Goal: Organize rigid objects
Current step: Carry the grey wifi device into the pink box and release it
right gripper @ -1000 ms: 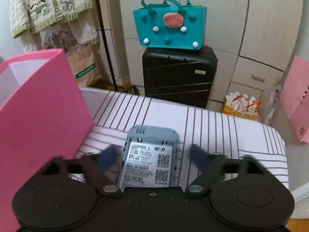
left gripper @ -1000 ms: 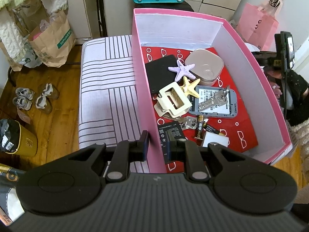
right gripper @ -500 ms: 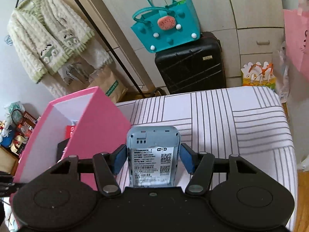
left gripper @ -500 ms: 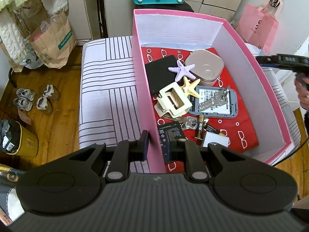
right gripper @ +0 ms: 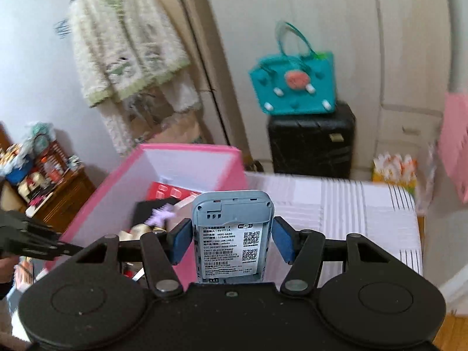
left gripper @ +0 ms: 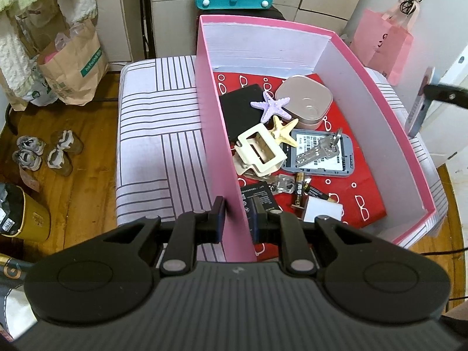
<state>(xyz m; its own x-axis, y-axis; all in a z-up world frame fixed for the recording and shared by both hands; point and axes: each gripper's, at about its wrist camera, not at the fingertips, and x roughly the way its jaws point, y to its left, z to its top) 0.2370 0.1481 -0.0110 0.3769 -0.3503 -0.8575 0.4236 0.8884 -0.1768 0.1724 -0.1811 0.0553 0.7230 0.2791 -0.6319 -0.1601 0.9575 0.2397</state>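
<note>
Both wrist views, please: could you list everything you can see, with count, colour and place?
box: 1, pink, on the striped cushion
striped cushion: 1, white, lined, on wooden floor
starfish: 2, purple and yellow, in the box
clip: 1, cream, in the box
square case: 1, beige, box's far end
keys: 1 bunch, silver, on a grey device
tote bag: 1, teal, on the suitcase
suitcase: 1, black, behind the cushion
left hand-held gripper: black, clamped on the box's wall
right hand-held gripper: black, holding the wifi router, grey
</note>
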